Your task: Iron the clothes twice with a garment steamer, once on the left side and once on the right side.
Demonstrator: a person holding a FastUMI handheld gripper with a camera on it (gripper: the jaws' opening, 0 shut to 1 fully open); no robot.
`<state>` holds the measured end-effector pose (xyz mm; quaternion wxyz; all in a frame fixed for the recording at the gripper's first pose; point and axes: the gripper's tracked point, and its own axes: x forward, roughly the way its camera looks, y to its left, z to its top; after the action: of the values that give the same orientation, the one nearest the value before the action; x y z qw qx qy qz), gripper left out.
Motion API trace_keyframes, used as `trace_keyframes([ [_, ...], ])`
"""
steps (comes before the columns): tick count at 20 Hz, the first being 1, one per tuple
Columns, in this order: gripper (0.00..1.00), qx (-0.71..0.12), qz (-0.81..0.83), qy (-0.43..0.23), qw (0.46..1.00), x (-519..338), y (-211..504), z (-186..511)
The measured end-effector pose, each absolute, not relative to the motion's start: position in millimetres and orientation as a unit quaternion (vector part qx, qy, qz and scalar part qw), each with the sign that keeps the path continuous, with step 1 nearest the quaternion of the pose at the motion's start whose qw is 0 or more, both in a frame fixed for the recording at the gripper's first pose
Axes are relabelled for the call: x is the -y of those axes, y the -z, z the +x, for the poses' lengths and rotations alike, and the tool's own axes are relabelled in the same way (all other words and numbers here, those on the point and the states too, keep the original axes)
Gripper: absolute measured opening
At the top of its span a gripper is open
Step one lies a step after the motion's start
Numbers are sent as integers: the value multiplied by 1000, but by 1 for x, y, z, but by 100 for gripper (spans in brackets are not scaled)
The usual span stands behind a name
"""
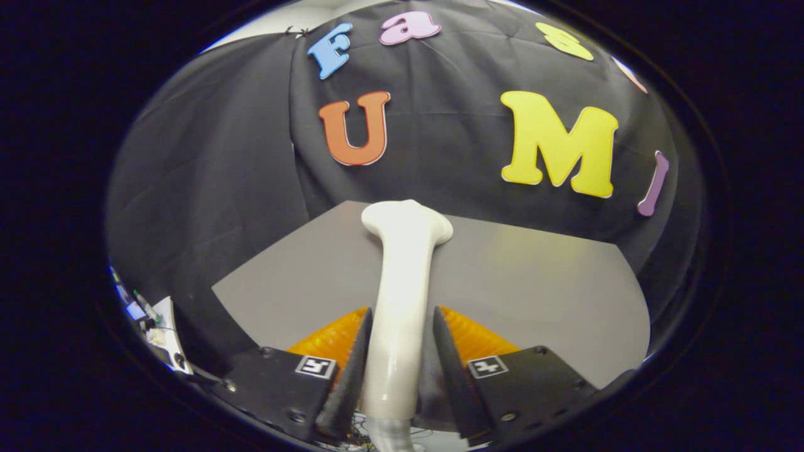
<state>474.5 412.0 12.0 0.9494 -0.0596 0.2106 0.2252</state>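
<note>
White plastic fills the gap in your gripper [398, 361]: the handle of the garment steamer [402, 295] runs up between the two fingers [352, 364], and both seem to press on its sides, the left one plainly touching, the right one close enough that I judge it a narrow, clamped hold. The steamer's body reaches forward from the fingers, and its broad head [408, 221] lies out over the far edge of the grey tabletop [540, 276], just before the black cloth wall [207, 188]. No garment can be made out on the tabletop or against the cloth, so I judge neither the left pass nor the right pass is under way. What could go wrong: the handle looks smooth and glossy, and the hold sits low on it, so the long head may swing or twist in the fingers if you sweep quickly. The hose [386, 439] below the handle could also tug the steamer askew.
</note>
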Motion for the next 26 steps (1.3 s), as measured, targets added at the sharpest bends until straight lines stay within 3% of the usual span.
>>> trace_keyframes([
  [1,60,-217,-48,-221,950,-413,-13,475],
  [4,58,-235,-41,-225,945,-417,-11,469],
  [7,43,-233,-41,-239,942,-423,-14,468],
  [10,39,-234,-46,-233,943,-411,-16,461],
  [18,38,-176,-21,-204,963,-350,-55,405],
  [26,38,-108,37,-148,982,-237,-112,317],
])
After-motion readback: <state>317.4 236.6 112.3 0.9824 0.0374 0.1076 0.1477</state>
